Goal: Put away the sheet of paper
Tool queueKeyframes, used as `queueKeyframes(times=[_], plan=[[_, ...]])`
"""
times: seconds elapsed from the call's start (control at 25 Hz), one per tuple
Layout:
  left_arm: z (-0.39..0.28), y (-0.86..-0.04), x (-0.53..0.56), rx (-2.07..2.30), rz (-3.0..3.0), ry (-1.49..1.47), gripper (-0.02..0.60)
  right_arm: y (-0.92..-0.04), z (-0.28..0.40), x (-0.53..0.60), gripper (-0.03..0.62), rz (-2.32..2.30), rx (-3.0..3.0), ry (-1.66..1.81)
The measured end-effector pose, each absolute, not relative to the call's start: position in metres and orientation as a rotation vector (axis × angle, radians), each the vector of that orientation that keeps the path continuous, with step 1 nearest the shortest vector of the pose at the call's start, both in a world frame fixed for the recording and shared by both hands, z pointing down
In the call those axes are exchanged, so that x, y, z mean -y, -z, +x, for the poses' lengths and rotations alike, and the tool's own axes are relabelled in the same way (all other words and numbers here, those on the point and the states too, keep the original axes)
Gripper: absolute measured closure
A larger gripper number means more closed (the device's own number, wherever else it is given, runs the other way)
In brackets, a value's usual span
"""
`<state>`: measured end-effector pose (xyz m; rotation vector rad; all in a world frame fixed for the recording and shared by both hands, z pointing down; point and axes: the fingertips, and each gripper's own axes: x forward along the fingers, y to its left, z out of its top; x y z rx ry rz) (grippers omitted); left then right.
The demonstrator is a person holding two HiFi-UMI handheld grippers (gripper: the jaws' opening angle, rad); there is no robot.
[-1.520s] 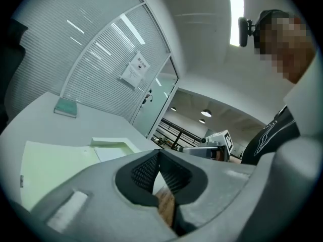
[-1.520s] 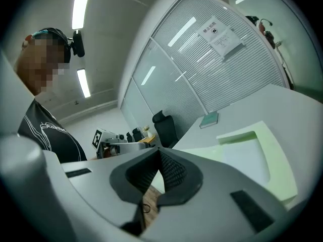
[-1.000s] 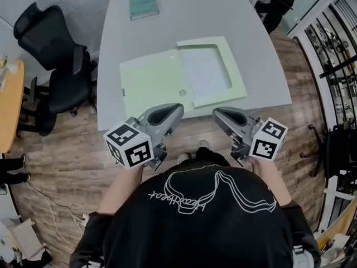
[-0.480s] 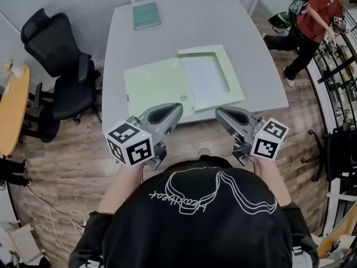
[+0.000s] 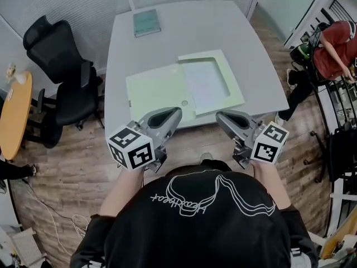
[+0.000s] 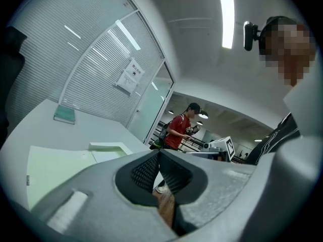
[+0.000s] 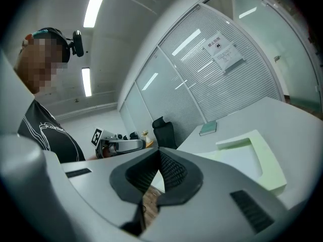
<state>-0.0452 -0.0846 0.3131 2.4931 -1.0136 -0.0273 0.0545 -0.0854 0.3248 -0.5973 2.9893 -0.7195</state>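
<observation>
A white sheet of paper (image 5: 206, 82) lies inside the right half of an open pale green folder (image 5: 159, 92) on the grey table (image 5: 184, 21). Both grippers hover side by side at the table's near edge, short of the folder, tips pointing at it. My left gripper (image 5: 175, 113) has its pads pressed together with nothing between them, as the left gripper view (image 6: 159, 154) confirms. My right gripper (image 5: 220, 118) is likewise shut and empty in the right gripper view (image 7: 158, 153). The folder (image 7: 265, 160) and sheet (image 7: 236, 159) lie beyond the right jaws.
A teal book (image 5: 146, 22) lies at the table's far left. A black office chair (image 5: 61, 74) stands left of the table, by a round wooden table (image 5: 14, 116). A person in a red top (image 5: 334, 43) bends at the right by shelving.
The grippers have hardly moved and stay shut. The person in red has moved from the upper right down along the right side, and the head view has shifted slightly.
</observation>
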Motion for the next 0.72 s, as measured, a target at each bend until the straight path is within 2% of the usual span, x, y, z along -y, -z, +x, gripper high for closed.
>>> queueKeyframes(times=[0.72], plan=[[-0.054, -0.33, 0.081, 1.045, 2.453, 0.001, 0.572, -0.34, 0.046, 0.087, 0.586, -0.563, -2.992, 0.769]])
